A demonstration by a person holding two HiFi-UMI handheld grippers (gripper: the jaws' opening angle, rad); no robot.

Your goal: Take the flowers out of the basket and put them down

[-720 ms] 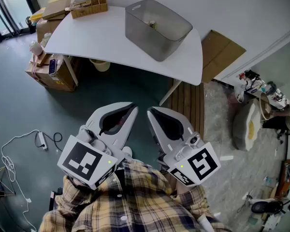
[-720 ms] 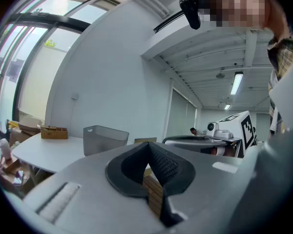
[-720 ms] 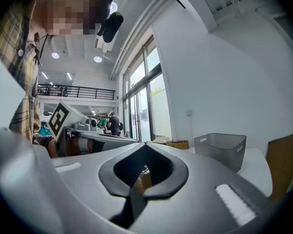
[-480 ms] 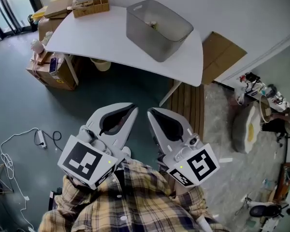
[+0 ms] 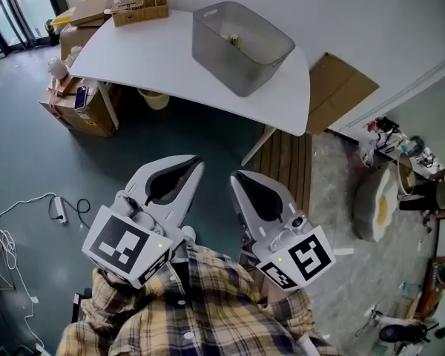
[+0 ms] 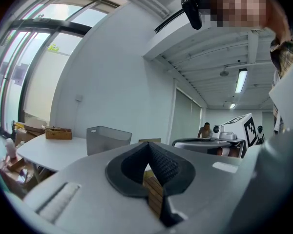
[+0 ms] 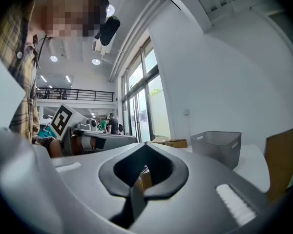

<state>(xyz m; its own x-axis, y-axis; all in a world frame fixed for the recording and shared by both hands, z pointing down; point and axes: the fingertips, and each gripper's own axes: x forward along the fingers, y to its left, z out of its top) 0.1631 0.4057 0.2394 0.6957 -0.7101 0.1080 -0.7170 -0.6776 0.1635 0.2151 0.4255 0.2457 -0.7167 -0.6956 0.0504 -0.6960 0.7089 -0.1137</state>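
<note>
A grey plastic basket (image 5: pixel 242 44) stands on the white table (image 5: pixel 156 61), far ahead of me. A small pale thing (image 5: pixel 233 41) shows inside it, too small to make out. Both grippers hang close to my chest over the floor, well short of the table. My left gripper (image 5: pixel 198 162) is shut with nothing between its pads. My right gripper (image 5: pixel 234 176) is shut and empty too. In the left gripper view the basket (image 6: pixel 107 138) sits beyond the closed gripper tips (image 6: pixel 147 144). The right gripper view shows the basket (image 7: pixel 217 146) to the right of that gripper's tips (image 7: pixel 145 144).
A wooden tray (image 5: pixel 138 10) lies at the table's far left corner. Cardboard boxes (image 5: pixel 78 104) stand by the table's left end. A folded carton (image 5: pixel 343 87) leans on the wall at right. Slatted wooden boards (image 5: pixel 285 158) lie under the table's near end, and a cable (image 5: pixel 30 217) lies on the floor.
The left gripper has drifted a little to the left and the right one slightly lower in the head view. Both stay shut and empty.
</note>
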